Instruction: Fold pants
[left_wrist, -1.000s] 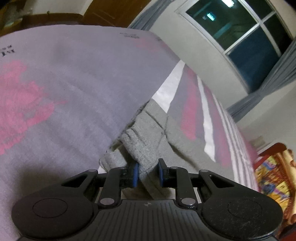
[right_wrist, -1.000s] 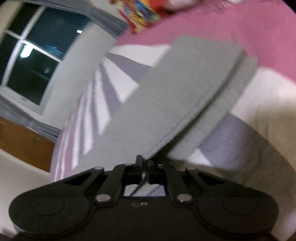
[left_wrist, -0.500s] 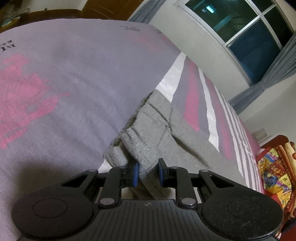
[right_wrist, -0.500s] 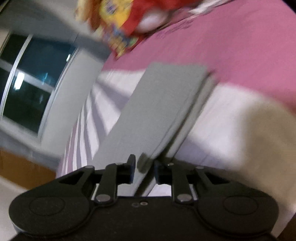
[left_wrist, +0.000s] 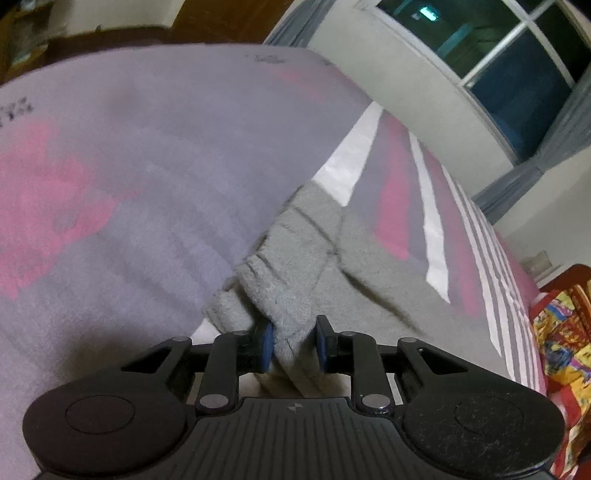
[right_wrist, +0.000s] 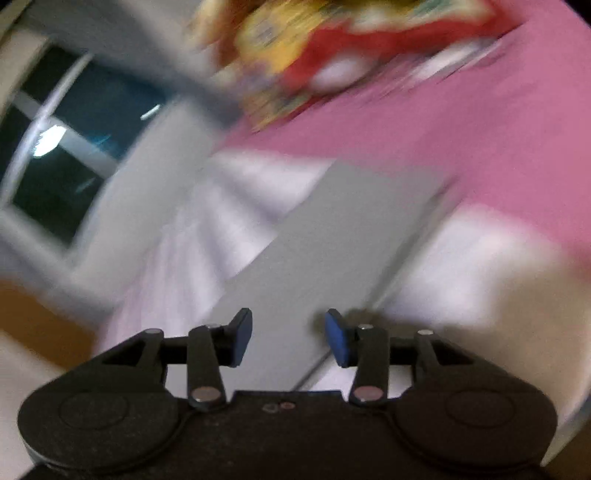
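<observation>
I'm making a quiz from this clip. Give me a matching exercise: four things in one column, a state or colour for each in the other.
1. left gripper
2. right gripper
3. pants
4. window

a. grey
b. dark
c. open
d. closed on cloth

Pairs: 1-d, 2-c, 3-a, 4-b

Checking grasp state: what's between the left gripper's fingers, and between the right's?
Left wrist view: a bunched fold of the grey pants sits in the left gripper. Right wrist view: the right gripper is open, nothing pinched.
</observation>
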